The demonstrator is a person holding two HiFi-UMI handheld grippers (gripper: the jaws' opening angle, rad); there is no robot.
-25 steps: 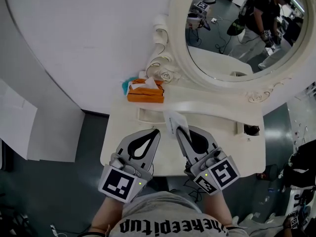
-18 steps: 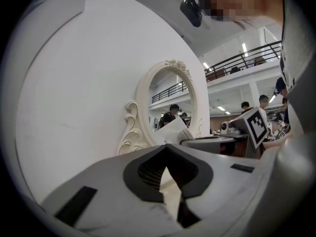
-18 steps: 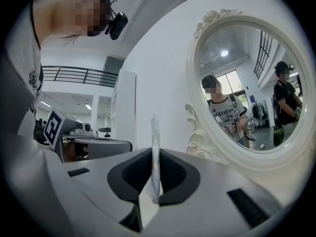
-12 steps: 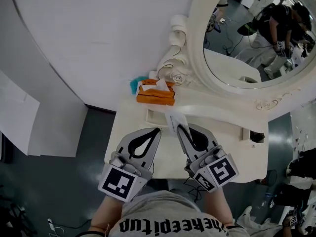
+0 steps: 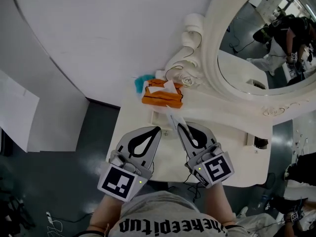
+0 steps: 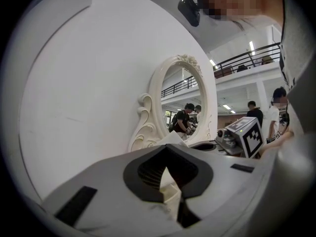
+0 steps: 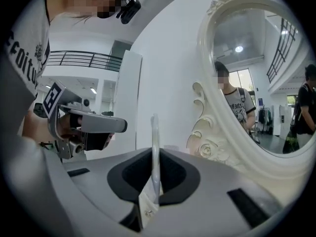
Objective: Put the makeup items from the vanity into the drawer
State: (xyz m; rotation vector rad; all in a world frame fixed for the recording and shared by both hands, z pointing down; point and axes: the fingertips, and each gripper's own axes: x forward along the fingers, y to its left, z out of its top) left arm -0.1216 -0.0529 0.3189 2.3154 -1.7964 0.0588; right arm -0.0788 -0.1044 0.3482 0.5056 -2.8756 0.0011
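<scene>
My right gripper (image 5: 177, 127) is shut on a thin white flat packet (image 5: 173, 118) that sticks out past its tips, above the front of the cream vanity (image 5: 237, 154). In the right gripper view the packet (image 7: 155, 147) stands edge-on between the jaws of my right gripper (image 7: 153, 157). My left gripper (image 5: 157, 129) hovers just left of it, shut with nothing in it; in its own view the left gripper (image 6: 167, 150) has its tips together. A shallow open drawer (image 5: 157, 117) lies right under the packet, behind the tips.
An orange tissue box (image 5: 162, 97) and a teal object (image 5: 139, 83) stand at the vanity's back left, beside the carved oval mirror frame (image 5: 197, 58). A small dark object (image 5: 260, 143) sits at the vanity's right end. Grey floor lies to the left.
The head view has swung, so the vanity and mirror sit further right and up. Both grippers keep their pose, and the right one still clamps the packet.
</scene>
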